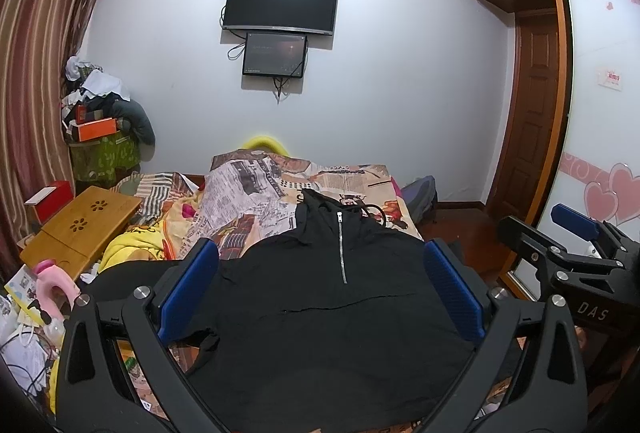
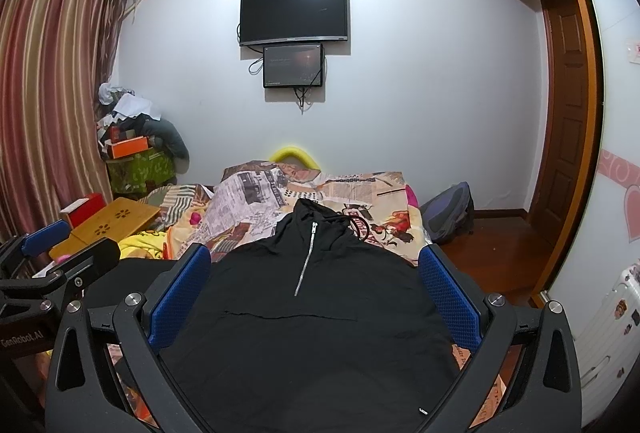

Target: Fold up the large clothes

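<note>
A black zip-neck hoodie (image 1: 320,313) lies spread flat, front up, on the bed, hood toward the far wall; it also shows in the right wrist view (image 2: 304,321). My left gripper (image 1: 320,269) is open and empty, held above the hoodie's body with its blue pads wide apart. My right gripper (image 2: 316,269) is open and empty too, above the same garment. In the left wrist view the right gripper (image 1: 576,233) sits to the right; in the right wrist view the left gripper (image 2: 44,237) sits to the left.
The bed has a newspaper-print cover (image 1: 256,189) and a yellow blanket (image 1: 132,245). A wooden lap table (image 1: 80,225) and clutter lie at the left. A backpack (image 2: 448,213) sits on the floor at the right, near a wardrobe (image 1: 600,113).
</note>
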`<state>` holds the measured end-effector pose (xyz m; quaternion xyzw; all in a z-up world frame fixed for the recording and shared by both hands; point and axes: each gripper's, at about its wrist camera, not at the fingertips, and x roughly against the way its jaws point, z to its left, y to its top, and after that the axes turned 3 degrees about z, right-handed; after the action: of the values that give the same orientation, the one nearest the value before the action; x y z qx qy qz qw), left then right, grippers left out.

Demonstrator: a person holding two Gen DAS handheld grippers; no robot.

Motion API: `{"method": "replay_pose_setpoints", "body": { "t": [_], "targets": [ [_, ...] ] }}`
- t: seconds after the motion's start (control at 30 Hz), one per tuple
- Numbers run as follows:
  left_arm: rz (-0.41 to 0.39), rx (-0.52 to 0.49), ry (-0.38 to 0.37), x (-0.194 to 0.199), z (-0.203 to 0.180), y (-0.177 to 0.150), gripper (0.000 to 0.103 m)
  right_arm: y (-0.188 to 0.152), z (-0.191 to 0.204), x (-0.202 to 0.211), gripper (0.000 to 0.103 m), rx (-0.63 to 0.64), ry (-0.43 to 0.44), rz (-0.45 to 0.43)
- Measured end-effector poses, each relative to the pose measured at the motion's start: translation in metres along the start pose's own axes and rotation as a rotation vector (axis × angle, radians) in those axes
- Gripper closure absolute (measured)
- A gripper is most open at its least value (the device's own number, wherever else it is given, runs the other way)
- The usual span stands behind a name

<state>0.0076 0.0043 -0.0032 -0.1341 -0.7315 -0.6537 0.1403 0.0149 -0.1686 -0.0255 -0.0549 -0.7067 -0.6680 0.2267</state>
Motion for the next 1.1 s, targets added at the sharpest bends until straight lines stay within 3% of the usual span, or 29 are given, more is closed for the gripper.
{"method": "replay_pose_setpoints", "body": {
  "t": [1.1],
  "targets": [
    [0.007,0.009,0.0,-0.0016,0.0041,-0.0008,0.0,-0.0081,0.0078,0.0002,0.0,0.011,0.0,0.011]
  ]
}}
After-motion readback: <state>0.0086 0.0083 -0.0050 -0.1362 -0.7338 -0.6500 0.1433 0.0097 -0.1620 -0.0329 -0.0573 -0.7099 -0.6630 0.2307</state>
